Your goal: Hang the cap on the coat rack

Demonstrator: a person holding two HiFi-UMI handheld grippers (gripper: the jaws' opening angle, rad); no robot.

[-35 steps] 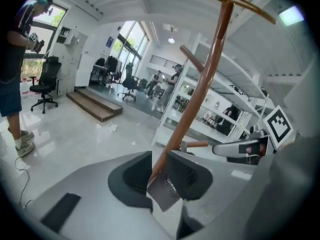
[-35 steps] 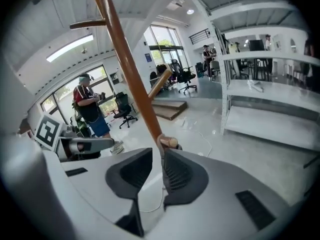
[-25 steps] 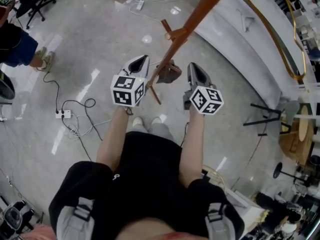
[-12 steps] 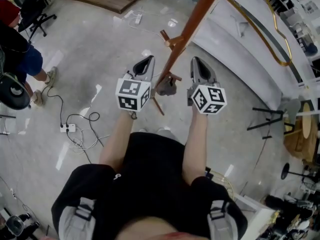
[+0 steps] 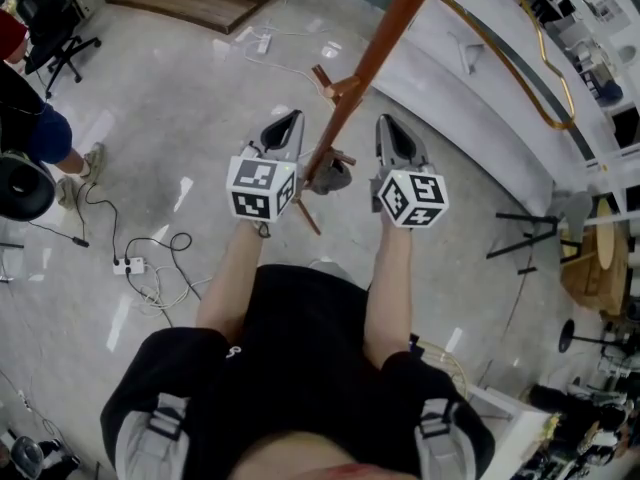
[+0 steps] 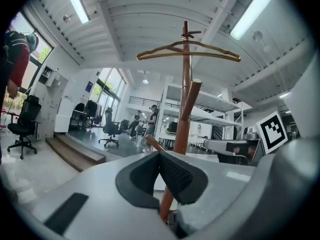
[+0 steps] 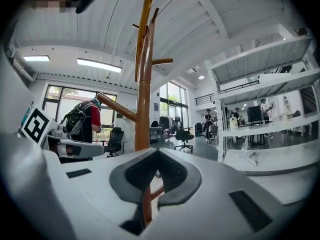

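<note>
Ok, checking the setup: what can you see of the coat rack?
The rack is a tall upright pole of reddish-brown wood with short pegs slanting upward. A thin hanger lies across its top; a dark cap hangs on a low peg. It stands close before the person, foot hidden.

**Daylight and ceiling tubes light a workshop hall evenly, seen through wide lenses.**

In the head view, pale streaks of glare (image 5: 185, 190) lie on the polished floor (image 5: 200, 98), and shadows are soft and short. In the left gripper view, the ceiling tube lights (image 6: 76, 3) burn near white and the windows (image 6: 30, 54) are blown out. A faint sheen sits on the grey shell of the left gripper (image 6: 160, 155). The right gripper view takes light from a ceiling strip (image 7: 98, 65) and tall windows (image 7: 56, 96). Black corners ring both gripper views, and straight beams bow and smear toward the edges.
</note>
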